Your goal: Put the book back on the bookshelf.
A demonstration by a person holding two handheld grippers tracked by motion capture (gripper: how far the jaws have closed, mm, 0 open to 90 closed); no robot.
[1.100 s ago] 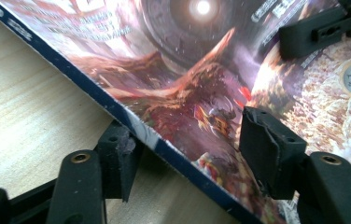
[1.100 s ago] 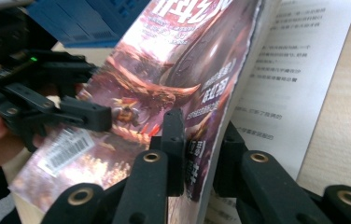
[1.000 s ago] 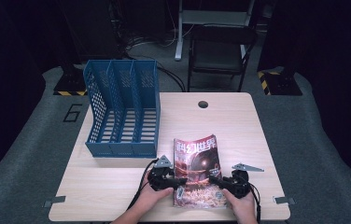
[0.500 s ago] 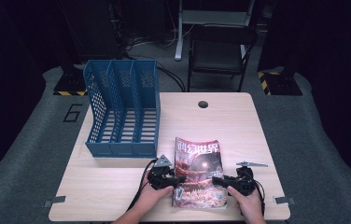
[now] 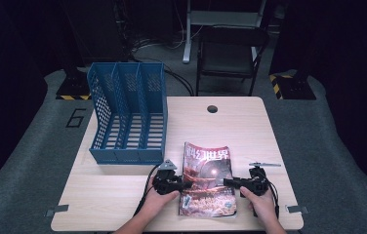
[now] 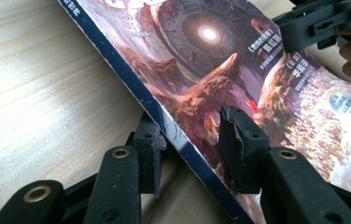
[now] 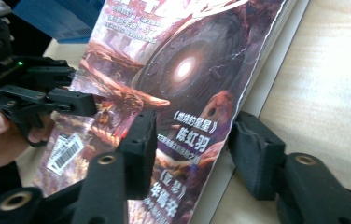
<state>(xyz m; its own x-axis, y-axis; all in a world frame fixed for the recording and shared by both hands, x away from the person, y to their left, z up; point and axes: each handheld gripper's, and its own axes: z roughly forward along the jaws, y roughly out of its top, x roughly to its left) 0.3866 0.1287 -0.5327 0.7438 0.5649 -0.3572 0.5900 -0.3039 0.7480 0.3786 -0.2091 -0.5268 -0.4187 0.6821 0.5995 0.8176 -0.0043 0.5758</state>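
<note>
Straddling magazine (image 5: 208,178) edges now, both jaws apart.

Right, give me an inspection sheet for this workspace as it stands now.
Surface: light wooden table with a round hole near the far edge.
Job's things: magazine flat near the front edge; blue file rack, three compartments, no papers seen.
Clutter: nothing seen.
Grippers: left hand-held gripper straddles the magazine's spine edge, jaws open; right hand-held gripper straddles the opposite edge, jaws open.
Cables: black cable trails from the left one.
Surroundings: dark chair behind the table, grey floor mat.
</note>
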